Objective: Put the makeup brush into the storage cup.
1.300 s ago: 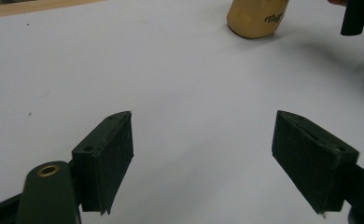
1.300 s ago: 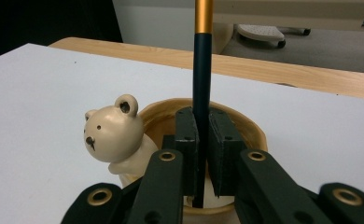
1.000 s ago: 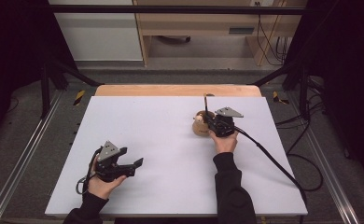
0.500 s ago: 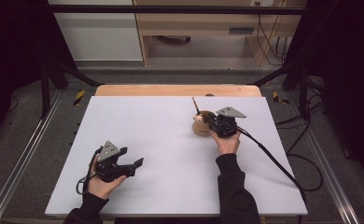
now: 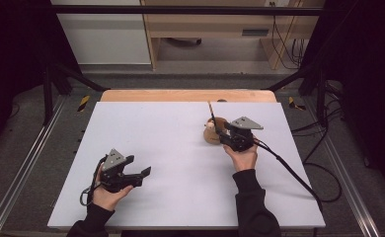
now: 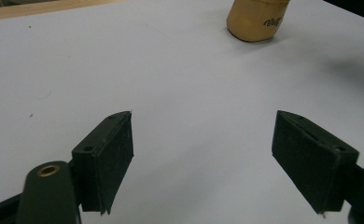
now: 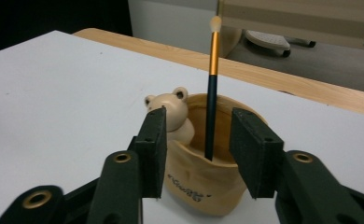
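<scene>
Black-gold brush [image 7: 211, 93] upright in cup [image 7: 203, 182], between right gripper [image 7: 199, 151] jaws just parted, untouched.

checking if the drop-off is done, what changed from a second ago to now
The right gripper has just been opening its jaws and has let go of the brush, which now stands in the bear cup, leaning on the rim; the pads no longer press on it. The hand has drawn slightly back. The left gripper stayed open in place, and the cup did not move.

Left claw [image 5: 142, 176] lower left of frame, jaws wide apart, right claw [image 5: 220, 137] right of centre, jaws just opening
</scene>
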